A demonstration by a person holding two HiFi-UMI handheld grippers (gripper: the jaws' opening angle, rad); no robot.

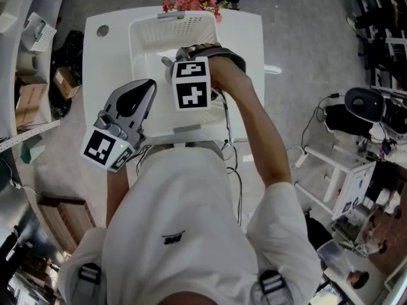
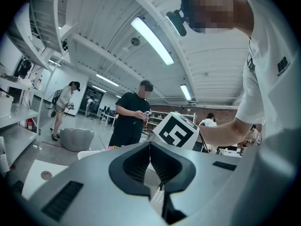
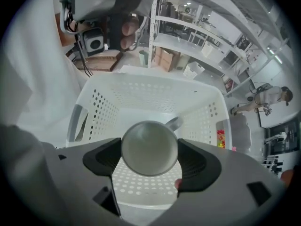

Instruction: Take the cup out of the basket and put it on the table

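Right gripper (image 3: 149,160) points straight down into the basket (image 3: 141,97), clamped on the cup (image 3: 148,145). Both pads press the cup's round wall, one on each side. The right gripper view looks at the cup end-on, a round grey disc; whether that is its mouth or its base is not clear. Cup handle (image 3: 175,123) sticks out toward the far right, clear of the pads. The cup hangs over the basket's perforated floor, inside the walls and not touching them. No other item shows on the basket floor.

Left gripper (image 2: 150,147) is closed with nothing between its jaws; the pads meet along a thin line. It points level. In the head view it is held near the table's (image 1: 105,62) left front edge, beside the basket and outside it. The right gripper's marker cube (image 2: 178,132) shows just beyond its tips in the left gripper view.

In the head view the white basket sits in the middle of the white table, and the right hand (image 1: 219,65) and marker cube cover the cup from above. Flowers (image 1: 191,2) lie at the table's far edge, just behind the basket. The person wears a white shirt (image 1: 178,234).

Background in the left gripper view: a person in black (image 2: 131,119) stands beyond the table, with others further back.
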